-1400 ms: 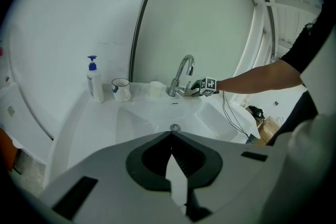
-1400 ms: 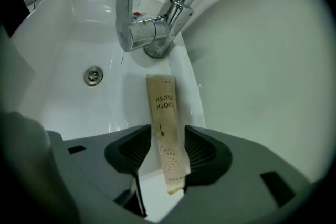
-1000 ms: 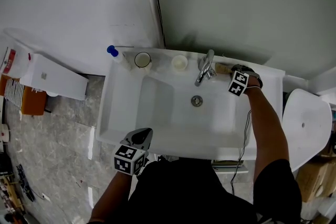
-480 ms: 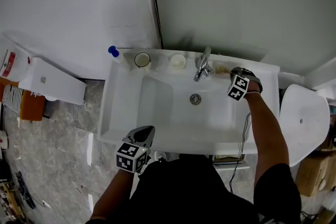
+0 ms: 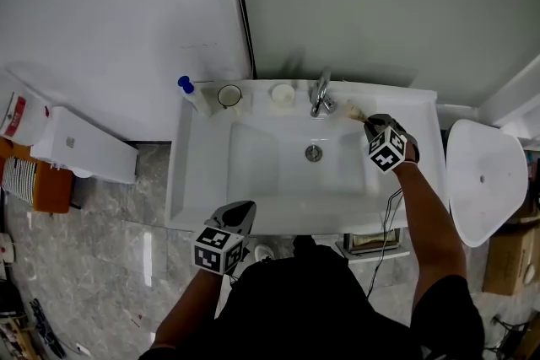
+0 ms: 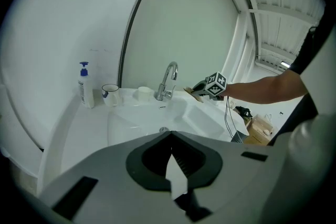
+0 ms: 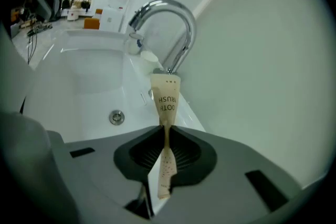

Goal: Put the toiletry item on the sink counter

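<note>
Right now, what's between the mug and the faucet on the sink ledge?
One small white cup, apart from both; clearest in the head view.

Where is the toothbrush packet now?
The toothbrush packet is in the right hand-held gripper, whose jaws have just been closing on it, over the back right of the sink counter in the head view, right of the faucet.

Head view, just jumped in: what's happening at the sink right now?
A person stands at the white sink counter with a gripper in each hand. The right gripper, whose jaws have just been closing, pinches a tan toothbrush packet and holds it in the air beside the faucet, above the counter's back right; it is not set down yet. The left gripper is shut with nothing in it, by the counter's near edge.
</note>
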### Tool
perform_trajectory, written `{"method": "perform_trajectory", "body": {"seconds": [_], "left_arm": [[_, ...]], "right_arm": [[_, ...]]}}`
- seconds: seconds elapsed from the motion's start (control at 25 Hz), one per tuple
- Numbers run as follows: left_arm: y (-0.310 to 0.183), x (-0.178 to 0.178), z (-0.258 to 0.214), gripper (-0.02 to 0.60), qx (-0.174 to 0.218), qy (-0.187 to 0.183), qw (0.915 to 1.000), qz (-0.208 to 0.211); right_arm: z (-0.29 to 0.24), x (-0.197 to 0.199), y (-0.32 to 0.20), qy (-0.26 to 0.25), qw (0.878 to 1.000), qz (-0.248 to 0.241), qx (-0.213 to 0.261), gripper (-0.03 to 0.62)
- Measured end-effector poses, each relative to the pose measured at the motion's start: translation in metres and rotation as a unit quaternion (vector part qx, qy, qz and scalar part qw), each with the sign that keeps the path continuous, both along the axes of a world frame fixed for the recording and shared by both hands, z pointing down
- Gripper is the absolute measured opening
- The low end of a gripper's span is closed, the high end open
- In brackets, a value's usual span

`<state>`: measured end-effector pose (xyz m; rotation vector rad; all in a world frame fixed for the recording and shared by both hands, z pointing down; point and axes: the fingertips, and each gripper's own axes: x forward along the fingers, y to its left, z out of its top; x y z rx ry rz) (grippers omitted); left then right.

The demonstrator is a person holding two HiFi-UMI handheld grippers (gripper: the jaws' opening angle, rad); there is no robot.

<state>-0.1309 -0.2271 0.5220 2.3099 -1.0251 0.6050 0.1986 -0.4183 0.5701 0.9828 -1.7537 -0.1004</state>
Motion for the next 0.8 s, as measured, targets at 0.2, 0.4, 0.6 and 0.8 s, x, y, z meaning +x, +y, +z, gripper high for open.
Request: {"method": "perform_trajectory", "body": {"seconds": [0.2,0.4,0.6,0.8], "left_arm": [[0.009,-0.001,-0.008,0.000,0.018,0.009,0.9997,0.016],[0.029,0.001,-0.015,0.000,0.024,0.016,0.9987,0.042],[0.047,0.001,-0.017,0.000,0.036,0.020,0.9967,0.070],[0.064,0.003,-0.015,0.000,0.039,0.026,0.9947,0.092]], "right_arm": [[-0.028,-0.033,0.045,-0.108,0.993,0.048,0.020,0.037],[-0.050,-0.054,0.096,-0.270,0.951,0.145,0.029,0.037],[-0.072,-0.067,0.149,-0.407,0.882,0.234,0.044,0.037],[-0.080,-0.082,0.191,-0.445,0.857,0.252,0.056,0.037]]}}
